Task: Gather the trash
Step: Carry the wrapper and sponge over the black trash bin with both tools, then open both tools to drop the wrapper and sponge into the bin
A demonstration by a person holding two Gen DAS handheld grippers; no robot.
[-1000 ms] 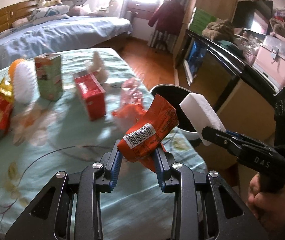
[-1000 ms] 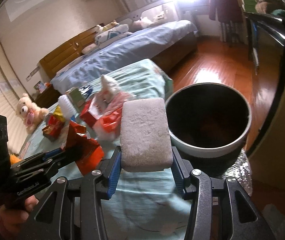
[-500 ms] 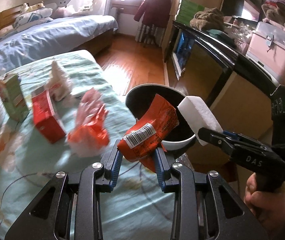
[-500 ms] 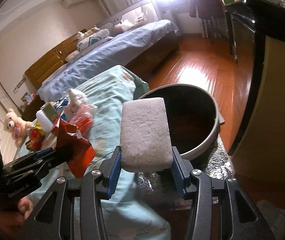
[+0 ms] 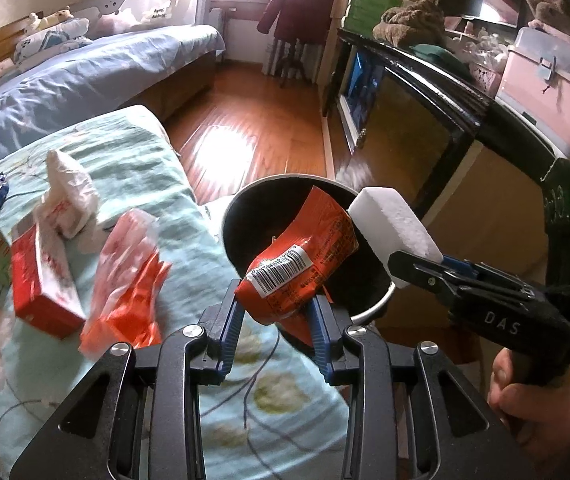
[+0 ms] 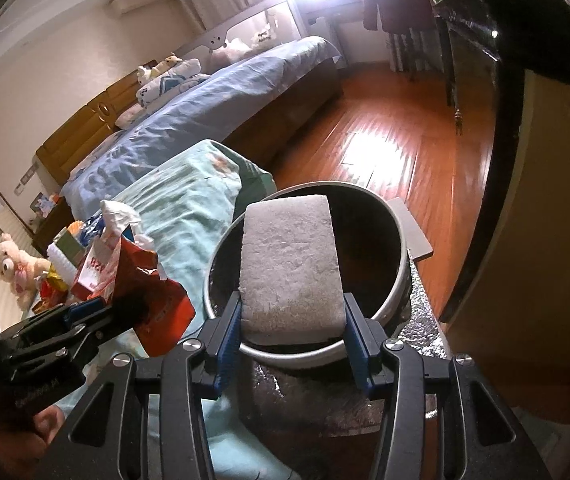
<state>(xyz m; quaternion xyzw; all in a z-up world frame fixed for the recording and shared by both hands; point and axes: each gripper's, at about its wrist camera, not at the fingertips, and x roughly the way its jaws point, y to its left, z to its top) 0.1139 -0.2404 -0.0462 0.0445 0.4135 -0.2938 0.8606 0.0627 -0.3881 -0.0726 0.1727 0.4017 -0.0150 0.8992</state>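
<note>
Since a second ago both grippers have been carried sideways off the tabletop (image 5: 133, 364) toward the trash bin (image 6: 221, 264), which is now seen much nearer and more central in both wrist views. The bin's dark mouth is found directly ahead of and below both loads, standing on the floor just beside the tabletop's edge.

In the right gripper (image 6: 291, 330) a white sponge (image 6: 291, 264) is clamped between the fingers, its long axis pointing forward over the bin's opening; this gripper is judged the nearer to a clean drop. In the left gripper (image 5: 275, 314) an orange wrapper (image 5: 301, 258) is pinched, its free end slanting up toward the sponge, over the bin's near rim.

Left behind on the tabletop are a red box (image 5: 41, 280), a crumpled red bag (image 5: 129, 276) and a white plastic bag (image 5: 67, 196). Nothing is seen between either load and the bin's mouth.
</note>
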